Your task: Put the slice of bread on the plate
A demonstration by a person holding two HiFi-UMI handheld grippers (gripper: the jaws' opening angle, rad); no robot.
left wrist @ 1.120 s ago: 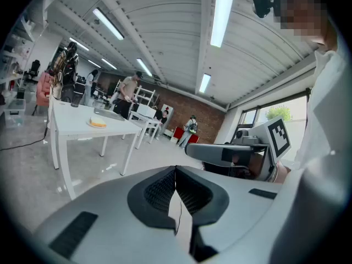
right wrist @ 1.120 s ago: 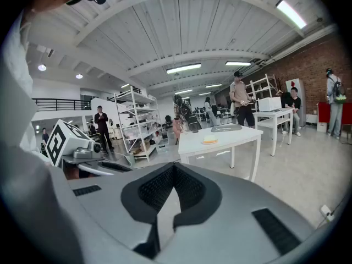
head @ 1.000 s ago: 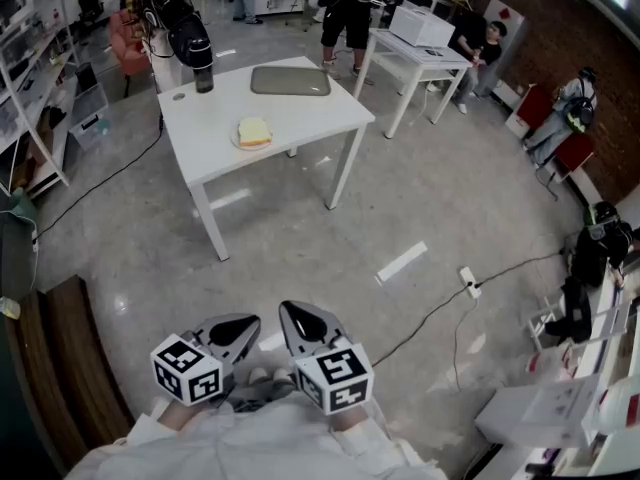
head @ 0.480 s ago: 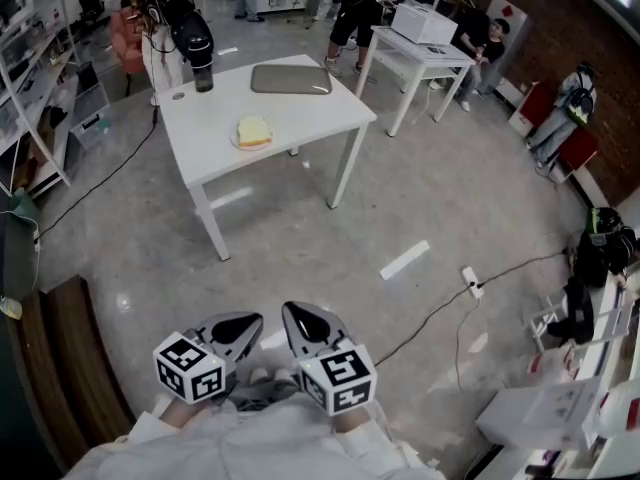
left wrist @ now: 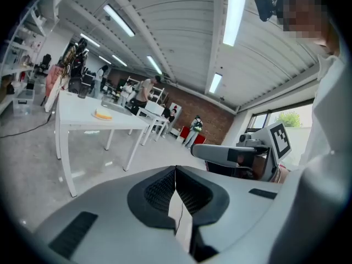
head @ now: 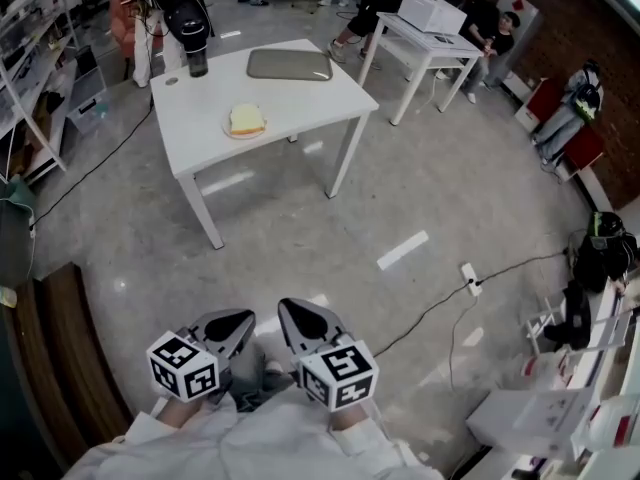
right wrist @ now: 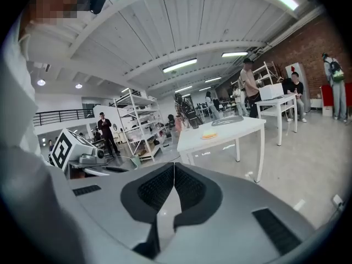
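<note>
**Left gripper** (left wrist: pixel 175 172): my jaws are closed, the pads meeting edge to edge with nothing between them.

**Right gripper** (right wrist: pixel 174 168): my jaws are likewise closed, on nothing.

**Position:** I hold both low and close to my body, side by side and just apart. The tips point ahead and a little down over the floor (head: pixel 300 238).

**Bread** (head: pixel 247 118): one pale yellow slice, lying flat on the plate (head: pixel 229 133). It is well apart from both pairs of jaws, ahead across the floor and a little to the left in the head view. In the left gripper view it shows small at upper left. In the right gripper view it shows above the jaws, just right of their line.

**Plate:** small, on the white table (head: pixel 300 103), toward the table's near side.

**Tray** (head: pixel 290 64): grey and flat, on the far side of the same table, apart from the plate.

**Between jaws and table:**
- a white tape strip (head: pixel 403 251) on the floor;
- farther right, a power strip (head: pixel 468 280) with its cable.

**Second table** (head: pixel 425 40): beyond the first, to the right, bearing a white box (head: pixel 432 10).
</note>
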